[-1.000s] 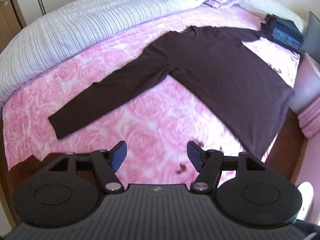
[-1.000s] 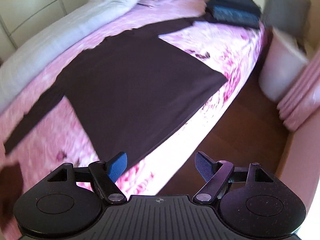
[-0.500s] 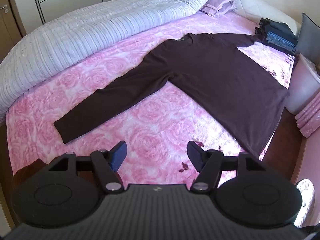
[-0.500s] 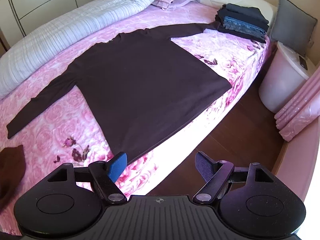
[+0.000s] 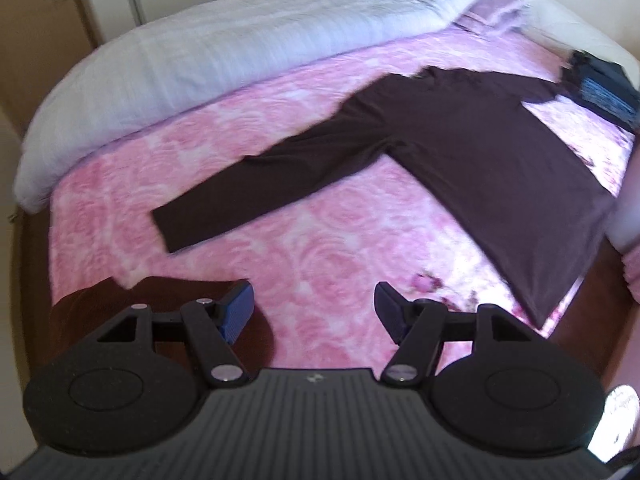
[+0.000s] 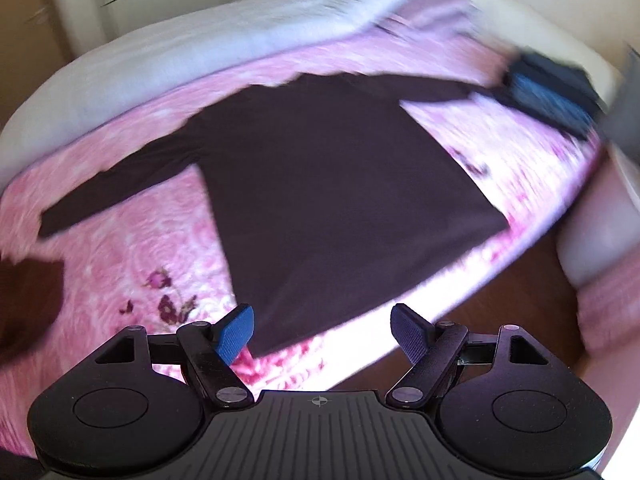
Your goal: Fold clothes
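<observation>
A dark brown long-sleeved shirt (image 5: 480, 152) (image 6: 340, 200) lies spread flat on the pink rose-patterned bedspread (image 5: 320, 240), one sleeve stretched toward the left, its hem at the bed's near edge. My left gripper (image 5: 314, 312) hangs open above the bedspread, below the sleeve's cuff, with nothing between its blue pads. My right gripper (image 6: 322, 330) is open too, held over the shirt's bottom hem at the bed's edge, touching nothing. A folded brown cloth (image 5: 160, 300) (image 6: 28, 300) lies at the near left corner of the bed.
A striped white duvet (image 5: 240, 48) is bunched along the far side of the bed. A stack of folded dark and blue clothes (image 5: 604, 88) (image 6: 552, 96) sits at the far right. A white bin (image 6: 592, 240) and the wooden floor (image 6: 500, 320) lie right of the bed.
Both wrist views have swung, so the shirt sits further right in the left view and more centred in the right view. The brown cloth now shows behind the left fingers. Both grippers stay open.
</observation>
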A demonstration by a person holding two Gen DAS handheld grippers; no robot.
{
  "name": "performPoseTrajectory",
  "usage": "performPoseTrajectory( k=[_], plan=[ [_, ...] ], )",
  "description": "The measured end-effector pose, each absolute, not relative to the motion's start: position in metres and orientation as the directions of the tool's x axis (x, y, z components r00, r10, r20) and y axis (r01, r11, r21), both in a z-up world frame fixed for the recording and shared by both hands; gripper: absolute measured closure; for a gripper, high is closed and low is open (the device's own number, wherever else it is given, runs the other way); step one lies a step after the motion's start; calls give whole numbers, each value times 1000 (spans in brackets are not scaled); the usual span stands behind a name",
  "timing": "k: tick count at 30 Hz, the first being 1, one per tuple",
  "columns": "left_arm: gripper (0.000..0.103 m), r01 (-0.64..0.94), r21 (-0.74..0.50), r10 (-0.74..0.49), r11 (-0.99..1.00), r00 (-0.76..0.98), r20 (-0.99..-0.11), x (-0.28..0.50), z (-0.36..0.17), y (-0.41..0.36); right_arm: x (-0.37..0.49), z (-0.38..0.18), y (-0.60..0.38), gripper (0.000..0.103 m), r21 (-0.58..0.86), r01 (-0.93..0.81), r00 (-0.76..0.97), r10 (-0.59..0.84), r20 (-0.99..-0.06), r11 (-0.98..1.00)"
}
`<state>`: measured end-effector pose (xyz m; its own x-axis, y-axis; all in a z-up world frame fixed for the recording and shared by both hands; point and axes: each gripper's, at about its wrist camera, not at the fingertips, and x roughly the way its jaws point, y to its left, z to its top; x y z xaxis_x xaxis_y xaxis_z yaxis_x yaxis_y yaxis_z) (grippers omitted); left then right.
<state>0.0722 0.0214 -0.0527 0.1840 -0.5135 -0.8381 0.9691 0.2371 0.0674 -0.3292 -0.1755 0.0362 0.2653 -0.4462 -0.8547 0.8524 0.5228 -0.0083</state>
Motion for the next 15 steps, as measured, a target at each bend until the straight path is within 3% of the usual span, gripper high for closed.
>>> performPoseTrajectory(
  k=[6, 15],
  plan=[
    [40, 910, 104, -461, 402, 299, -835, 85, -52, 53, -277, 17, -189, 24, -82, 596, 391, -378, -839, 799],
    [40, 868, 143, -415, 476, 365, -833, 116, -61, 89, -148, -12, -174, 27, -140, 168, 552, -211, -807, 976]
  ],
)
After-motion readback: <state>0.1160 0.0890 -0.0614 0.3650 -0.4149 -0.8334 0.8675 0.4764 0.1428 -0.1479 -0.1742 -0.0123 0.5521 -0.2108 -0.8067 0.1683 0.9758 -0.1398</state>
